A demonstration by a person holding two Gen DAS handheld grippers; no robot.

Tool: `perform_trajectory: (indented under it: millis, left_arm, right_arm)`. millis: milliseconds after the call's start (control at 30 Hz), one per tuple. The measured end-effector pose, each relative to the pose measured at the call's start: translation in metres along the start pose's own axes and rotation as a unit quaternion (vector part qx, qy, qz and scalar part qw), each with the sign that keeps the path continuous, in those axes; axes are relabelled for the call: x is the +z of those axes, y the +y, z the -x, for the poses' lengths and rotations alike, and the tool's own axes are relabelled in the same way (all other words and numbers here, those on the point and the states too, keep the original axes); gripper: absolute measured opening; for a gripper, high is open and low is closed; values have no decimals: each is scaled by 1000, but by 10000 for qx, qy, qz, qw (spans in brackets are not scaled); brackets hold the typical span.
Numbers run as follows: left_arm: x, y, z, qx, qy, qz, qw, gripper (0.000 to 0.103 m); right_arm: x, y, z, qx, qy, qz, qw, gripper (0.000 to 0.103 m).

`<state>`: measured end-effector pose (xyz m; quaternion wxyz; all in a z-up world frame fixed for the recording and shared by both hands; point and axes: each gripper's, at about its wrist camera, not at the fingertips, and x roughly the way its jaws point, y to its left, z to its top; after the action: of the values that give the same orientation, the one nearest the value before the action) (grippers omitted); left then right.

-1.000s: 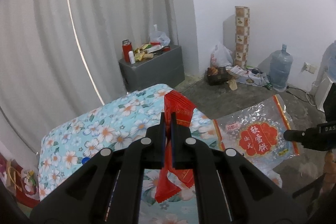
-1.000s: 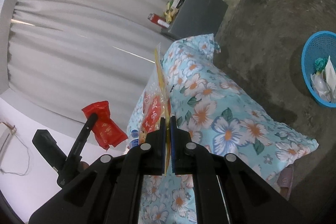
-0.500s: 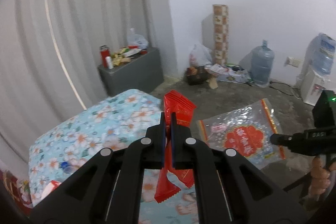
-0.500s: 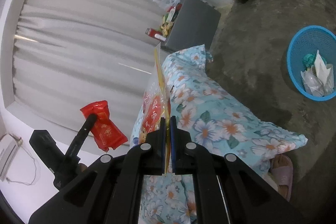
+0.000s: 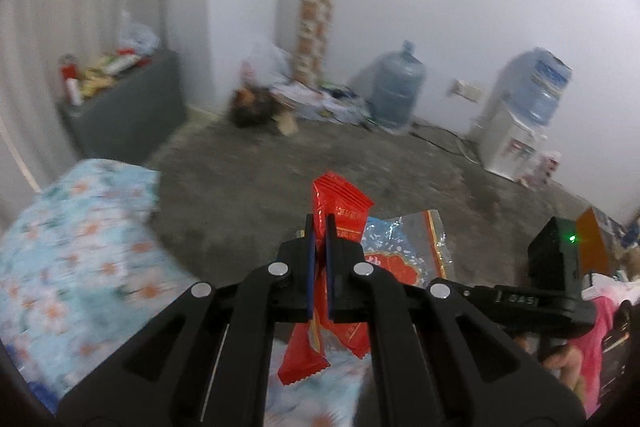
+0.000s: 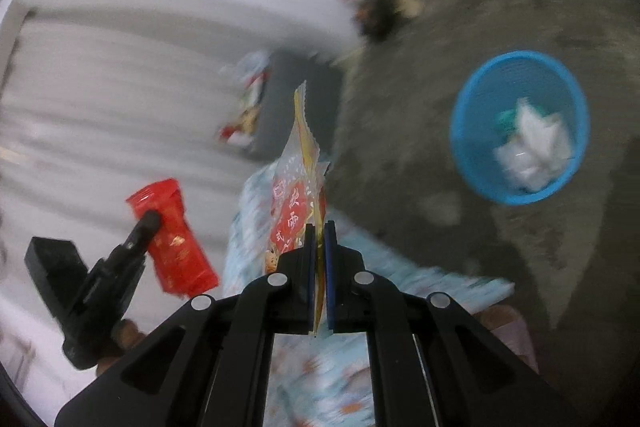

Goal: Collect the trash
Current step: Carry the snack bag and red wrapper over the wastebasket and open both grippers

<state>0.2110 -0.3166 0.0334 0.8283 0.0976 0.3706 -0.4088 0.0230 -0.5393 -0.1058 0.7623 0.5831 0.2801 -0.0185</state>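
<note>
My left gripper [image 5: 319, 227] is shut on a red snack wrapper [image 5: 338, 205] that sticks up past the fingertips and hangs down below them. My right gripper [image 6: 319, 233] is shut on the edge of a clear snack bag with a red label [image 6: 294, 199], held edge-on and upright. In the left wrist view that bag [image 5: 404, 247] shows just right of the wrapper, with the right gripper's body behind it. In the right wrist view the red wrapper [image 6: 172, 231] hangs at the lower left. A blue basket [image 6: 476, 163] with white trash stands on the floor to the right.
A bed with a floral blue cover [image 5: 76, 247] lies below and to the left. A grey cabinet [image 5: 128, 115] with clutter stands by the curtain. Along the far wall are a water jug [image 5: 396, 87], a water dispenser [image 5: 516, 123], stacked boxes [image 5: 316, 19] and floor clutter.
Both views have swung right, away from the curtain and bed toward the bare floor. The blue basket has come nearer and more central in the right wrist view. Both grips are unchanged.
</note>
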Motion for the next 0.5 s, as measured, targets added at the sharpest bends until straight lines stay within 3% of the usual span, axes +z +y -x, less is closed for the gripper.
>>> perform_trajectory:
  millis: [167,367,433,467,500]
  left_arm:
    - [6,-32,-88,-497,718,-30,9962,2]
    - [-7,-57,-184,-631,1560,-120,9857,4]
    - [-12,-56,-212,-622,1811,-55,9815,18]
    - [-16,-55,-228,-610,1933,-36,9792,38]
    - [-17,-55,-238,-571,1991,-25,9783,53]
  right_arm:
    - [19,-55,3,-347,-319,-635,9969,4]
    - [38,-105,-15,-581,-615,-1176,9894,7]
    - [47,-123,-28,-724,-662,-1340,9861,8]
    - [50,-134,-37,-835,-664,-1428,9840,16]
    - [54,-145,-43,-921,-673,-1542,9814,36]
